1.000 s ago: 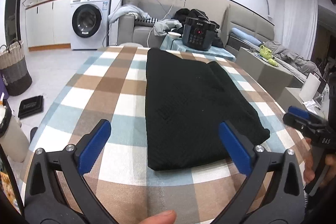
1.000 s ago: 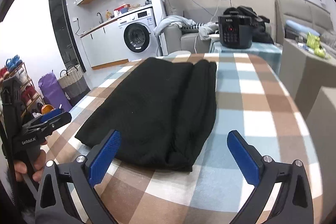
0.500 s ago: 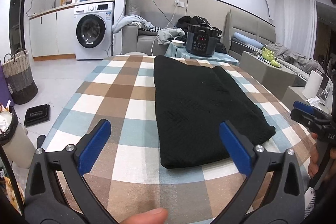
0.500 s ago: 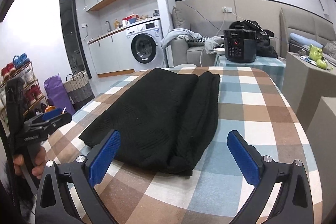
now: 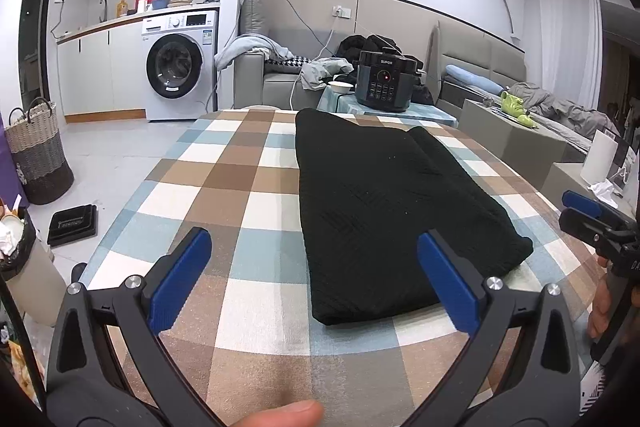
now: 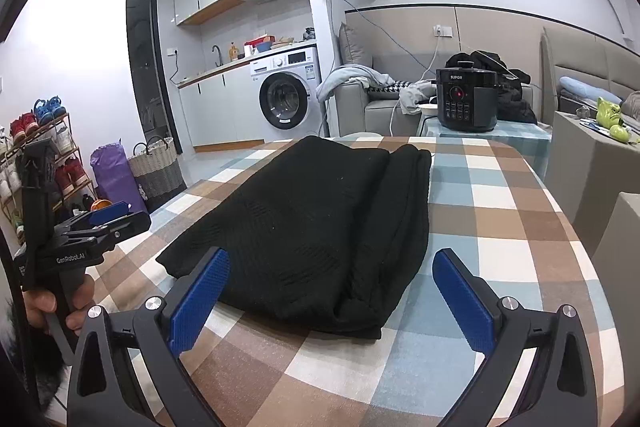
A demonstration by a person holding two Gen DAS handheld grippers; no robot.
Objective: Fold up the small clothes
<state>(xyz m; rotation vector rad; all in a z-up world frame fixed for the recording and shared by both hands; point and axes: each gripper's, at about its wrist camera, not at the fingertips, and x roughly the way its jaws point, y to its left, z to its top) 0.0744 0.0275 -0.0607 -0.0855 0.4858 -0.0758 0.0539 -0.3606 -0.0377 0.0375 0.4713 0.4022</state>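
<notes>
- Left claw (image 5: 314, 275), black frame with blue pads: jaws spread wide, nothing between them, held above the near edge of the desk (image 5: 224, 183), which is covered in a brown, blue and white checked cloth.
- Right claw (image 6: 330, 291), same build: jaws wide apart, empty, above the desk's near edge; its left pad overlaps the garment's near hem in view, contact unclear.
- Each claw shows in the other's view, gripped by a hand (image 6: 60, 301) at the frame edge.
- Black knit garment (image 5: 384, 195), folded into a long rectangle, lies flat on the desk, running away from both claws; a doubled fold runs along its right side.
- Beyond the desk: black electric pressure cooker (image 5: 385, 81) on a small side table.
- Farther back: white front-loading washing machine (image 5: 180, 65), grey sofa strewn with clothes.
</notes>
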